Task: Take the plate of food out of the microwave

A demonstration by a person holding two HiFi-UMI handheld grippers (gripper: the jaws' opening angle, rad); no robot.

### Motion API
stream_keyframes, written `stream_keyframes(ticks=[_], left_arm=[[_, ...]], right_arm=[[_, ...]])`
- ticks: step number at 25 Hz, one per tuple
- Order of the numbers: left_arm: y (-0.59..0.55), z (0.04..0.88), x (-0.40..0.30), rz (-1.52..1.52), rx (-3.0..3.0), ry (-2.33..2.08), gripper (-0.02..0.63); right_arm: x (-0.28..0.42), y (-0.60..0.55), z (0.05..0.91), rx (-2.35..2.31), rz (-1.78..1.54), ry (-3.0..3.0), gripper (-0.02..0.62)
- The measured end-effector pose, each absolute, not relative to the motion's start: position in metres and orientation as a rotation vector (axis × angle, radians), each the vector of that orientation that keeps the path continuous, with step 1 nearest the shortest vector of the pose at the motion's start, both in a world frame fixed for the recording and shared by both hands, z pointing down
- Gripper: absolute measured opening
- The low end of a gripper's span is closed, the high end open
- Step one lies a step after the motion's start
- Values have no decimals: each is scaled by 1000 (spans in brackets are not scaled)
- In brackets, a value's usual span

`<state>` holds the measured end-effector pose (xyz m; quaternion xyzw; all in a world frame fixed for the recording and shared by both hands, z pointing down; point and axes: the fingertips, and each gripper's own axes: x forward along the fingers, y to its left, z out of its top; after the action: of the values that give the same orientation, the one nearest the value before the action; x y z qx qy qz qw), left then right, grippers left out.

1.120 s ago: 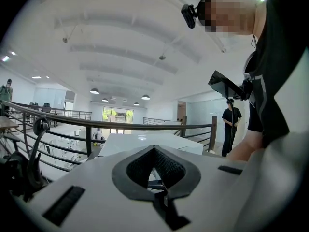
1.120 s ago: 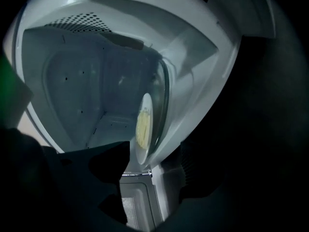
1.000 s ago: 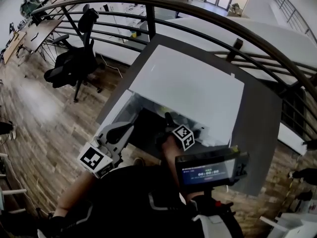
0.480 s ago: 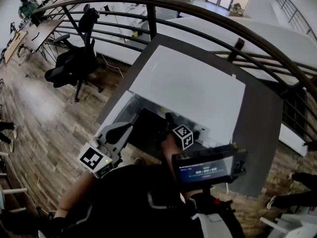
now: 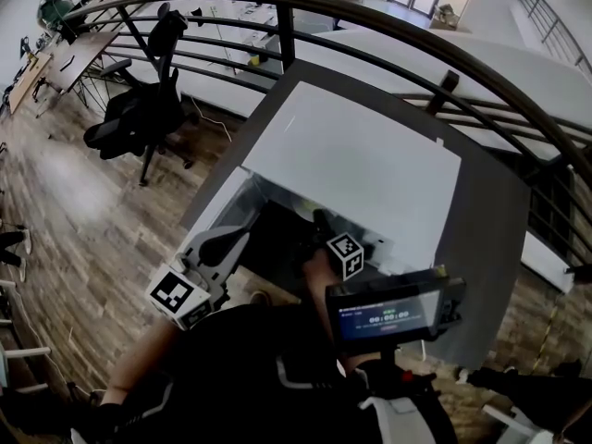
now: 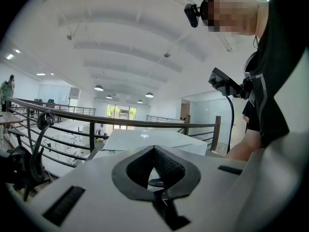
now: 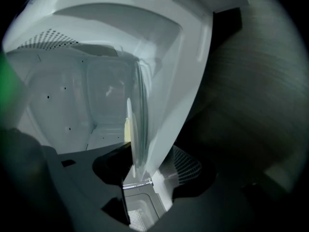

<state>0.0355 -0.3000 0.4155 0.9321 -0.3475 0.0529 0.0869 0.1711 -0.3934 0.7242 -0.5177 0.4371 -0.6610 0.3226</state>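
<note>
A white microwave [image 5: 351, 155] stands on a grey table [image 5: 486, 239] with its door [image 5: 215, 209] swung open to the left. My right gripper [image 7: 149, 166] reaches into the cavity [image 7: 63, 95]; only its marker cube [image 5: 345, 254] shows in the head view. A pale plate [image 7: 135, 129] appears edge-on, with something yellow [image 7: 126, 129] behind it. The plate's near rim lies between the closing jaws, and the pads do not visibly press on it. My left gripper [image 6: 154, 149] is shut on nothing, raised beside the open door [image 5: 242, 236].
A black curved railing [image 5: 388, 35] runs behind the table. An office chair [image 5: 139, 109] stands on the wooden floor at the left. A small screen device [image 5: 393, 313] sits at the person's chest, just in front of the table's near edge.
Both grippers keep about the same places; the right one stays inside the cavity. Only the head view has drifted slightly.
</note>
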Motion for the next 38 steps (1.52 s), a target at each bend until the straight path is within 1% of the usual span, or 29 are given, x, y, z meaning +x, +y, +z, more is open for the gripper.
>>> stream_keyframes(ticks=[5, 10, 12, 21, 23, 25, 38], left_arm=[[-300, 416, 36, 142, 2790, -1016, 3], [-299, 422, 36, 177, 2770, -995, 3], [-298, 425, 33, 188, 2785, -989, 2], [-293, 428, 24, 183, 2795, -968, 3], [-292, 428, 24, 179, 2794, -960, 3], [-291, 428, 24, 174, 2795, -953, 2], [-276, 418, 17, 81, 2806, -923, 3]], right_arm=[[172, -385, 720, -1328, -1701, 1126, 213], [179, -383, 722, -1300, -1666, 1126, 196], [178, -381, 718, -1293, -1655, 1128, 172], [180, -377, 712, -1311, -1645, 1105, 109], [180, -378, 704, -1289, -1616, 1112, 86], [182, -377, 697, -1273, -1589, 1117, 12], [179, -340, 679, -1223, -1529, 1278, 12]])
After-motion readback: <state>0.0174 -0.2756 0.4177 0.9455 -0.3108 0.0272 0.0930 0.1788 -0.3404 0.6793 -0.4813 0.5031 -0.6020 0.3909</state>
